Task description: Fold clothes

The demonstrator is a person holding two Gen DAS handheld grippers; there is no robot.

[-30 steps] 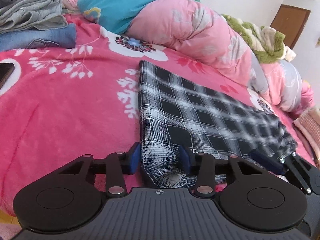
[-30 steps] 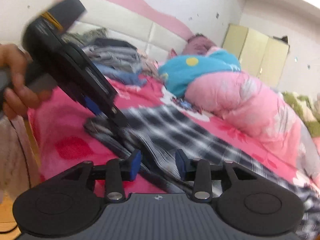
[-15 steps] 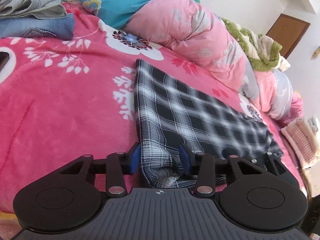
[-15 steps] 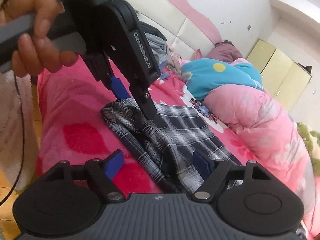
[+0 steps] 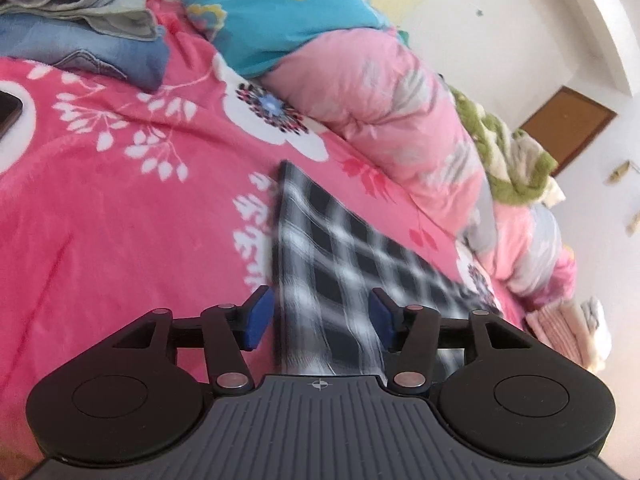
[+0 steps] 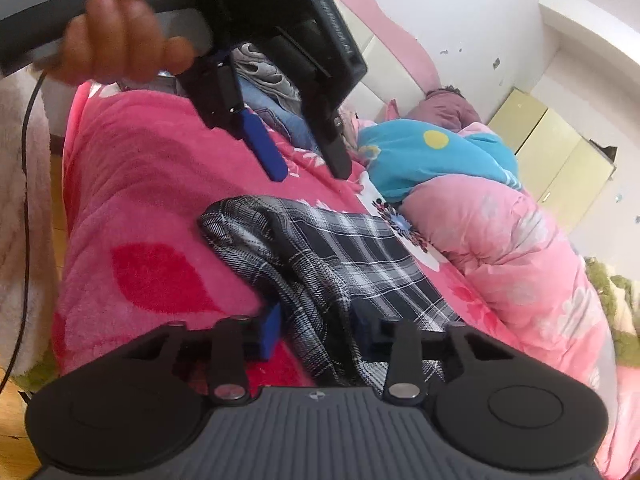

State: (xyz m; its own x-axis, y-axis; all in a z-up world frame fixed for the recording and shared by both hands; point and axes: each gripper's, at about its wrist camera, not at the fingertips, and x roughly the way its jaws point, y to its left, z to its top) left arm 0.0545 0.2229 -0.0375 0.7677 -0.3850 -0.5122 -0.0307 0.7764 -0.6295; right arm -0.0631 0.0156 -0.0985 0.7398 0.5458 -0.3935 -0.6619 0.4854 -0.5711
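Left wrist view rides on left gripper (image 5: 320, 316), looks forward along its fingers, high and tilted down over pink bedspread (image 5: 120, 220); plaid cloth (image 5: 344, 256) just ahead between fingers, blurred, so exact nearness hard to call. Right wrist view sits on right gripper (image 6: 316, 332), low at bed edge, facing headboard end; plaid cloth (image 6: 340, 256) very close. Left gripper (image 6: 308, 160) hangs above in right view. Shared: plaid cloth, bedspread, pink quilt (image 5: 400, 96), folded clothes pile (image 5: 80, 12).
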